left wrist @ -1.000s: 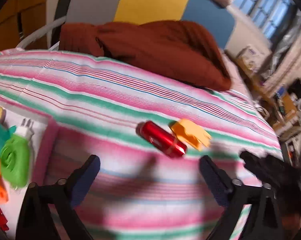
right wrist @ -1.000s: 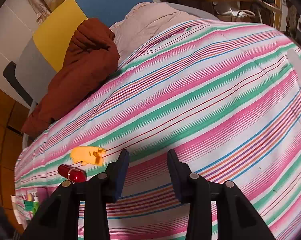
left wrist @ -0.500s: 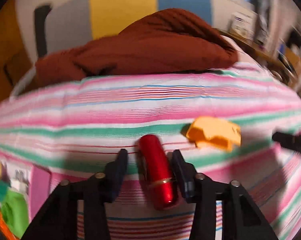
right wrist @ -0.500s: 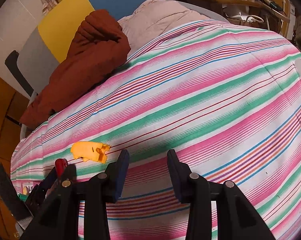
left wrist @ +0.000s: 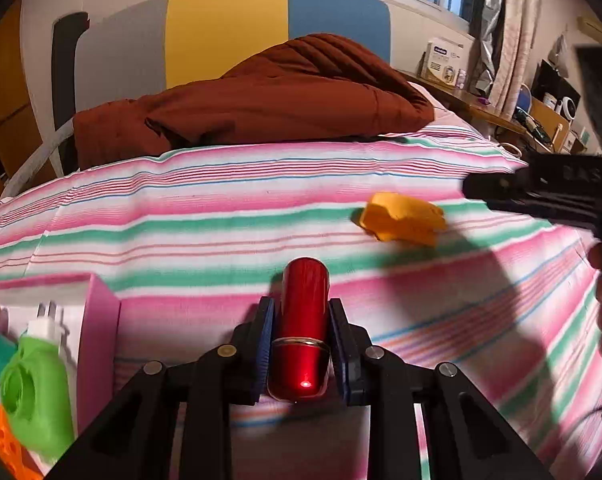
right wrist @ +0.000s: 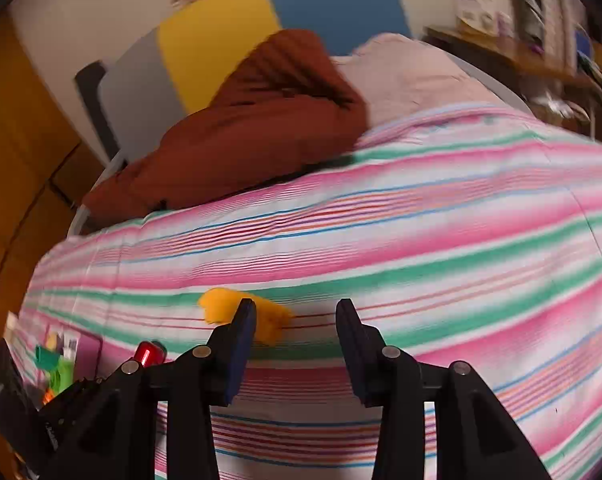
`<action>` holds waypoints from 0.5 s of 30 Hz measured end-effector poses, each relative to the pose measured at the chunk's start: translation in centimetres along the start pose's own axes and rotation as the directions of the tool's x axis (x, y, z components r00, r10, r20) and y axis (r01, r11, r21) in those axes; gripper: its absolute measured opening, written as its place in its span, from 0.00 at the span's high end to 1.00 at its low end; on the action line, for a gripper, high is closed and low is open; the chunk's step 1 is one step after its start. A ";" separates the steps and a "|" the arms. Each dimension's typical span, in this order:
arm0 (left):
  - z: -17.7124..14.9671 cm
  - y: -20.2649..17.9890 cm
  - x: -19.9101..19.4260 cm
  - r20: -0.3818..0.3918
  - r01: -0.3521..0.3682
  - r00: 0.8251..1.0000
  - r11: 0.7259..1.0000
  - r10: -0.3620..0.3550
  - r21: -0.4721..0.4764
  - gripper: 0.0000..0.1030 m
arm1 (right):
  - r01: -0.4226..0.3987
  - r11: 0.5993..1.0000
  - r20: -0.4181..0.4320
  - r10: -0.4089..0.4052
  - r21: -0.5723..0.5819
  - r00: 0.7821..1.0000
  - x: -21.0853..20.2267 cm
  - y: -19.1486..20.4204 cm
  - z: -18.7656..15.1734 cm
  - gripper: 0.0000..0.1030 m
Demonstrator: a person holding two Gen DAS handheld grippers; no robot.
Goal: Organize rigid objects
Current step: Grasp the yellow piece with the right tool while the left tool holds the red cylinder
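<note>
The striped bedspread [left wrist: 221,216] is soft and yielding, so the red tube should be lifted straight up rather than dragged across the fabric. At the near left the pink box [left wrist: 97,320] is seen, already holding a green plug-shaped piece [left wrist: 33,392] and other small items; it is judged to be the destination, and its wall should be cleared before the tube is lowered in. The left gripper [left wrist: 299,354] is clamped tight on the red tube [left wrist: 303,328], with the pads pressed on both sides near the gold band. Much of the smooth tube projects beyond the pads, so sudden tilting is best avoided. The right gripper [right wrist: 297,346] is held partly open with nothing between its jaws, just right of the orange piece [left wrist: 401,220], which lies farther on the bedspread.
</note>
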State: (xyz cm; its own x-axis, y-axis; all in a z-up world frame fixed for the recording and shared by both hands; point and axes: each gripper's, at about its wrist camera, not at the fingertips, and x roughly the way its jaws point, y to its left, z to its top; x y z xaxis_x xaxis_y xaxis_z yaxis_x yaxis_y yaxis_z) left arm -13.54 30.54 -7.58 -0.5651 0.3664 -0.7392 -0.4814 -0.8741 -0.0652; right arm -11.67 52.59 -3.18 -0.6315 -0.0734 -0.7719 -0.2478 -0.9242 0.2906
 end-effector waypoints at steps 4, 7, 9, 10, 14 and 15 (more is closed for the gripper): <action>-0.7 0.4 -0.7 0.008 0.004 1.000 1.000 -0.004 -0.014 0.74 | 0.019 0.989 0.037 -0.014 -0.146 0.999 0.2 2.6 -0.5 0.60; -1.0 0.2 -0.9 0.012 -0.008 1.000 1.000 0.008 -0.006 0.74 | 0.015 0.972 0.049 -0.004 -0.236 0.999 0.6 4.1 -0.9 0.60; -1.1 0.0 -0.9 0.014 -0.017 1.000 1.000 0.017 0.002 0.74 | -0.012 0.969 0.023 0.019 -0.249 1.000 1.4 4.3 -1.0 0.60; -1.2 0.0 -0.9 0.015 -0.020 1.000 1.000 0.020 0.006 0.74 | -0.035 0.969 -0.001 0.036 -0.245 0.999 1.9 4.3 -1.0 0.60; -1.3 -0.1 -0.8 0.018 -0.025 1.000 1.000 0.024 0.011 0.74 | -0.043 0.966 -0.020 0.039 -0.256 0.999 3.3 4.1 -1.1 0.60; -1.3 0.0 -0.8 0.019 -0.025 1.000 1.000 0.025 0.011 0.74 | -0.044 0.966 -0.021 0.039 -0.254 0.999 3.4 4.1 -1.0 0.60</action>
State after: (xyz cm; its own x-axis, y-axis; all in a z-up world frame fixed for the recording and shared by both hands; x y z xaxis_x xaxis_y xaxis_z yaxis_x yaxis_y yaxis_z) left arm -12.24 29.89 -7.85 -0.5893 0.3505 -0.7279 -0.4745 -0.8794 -0.0392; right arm -14.15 48.22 -5.20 -0.6251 -0.1177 -0.7716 -0.0251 -0.9850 0.1706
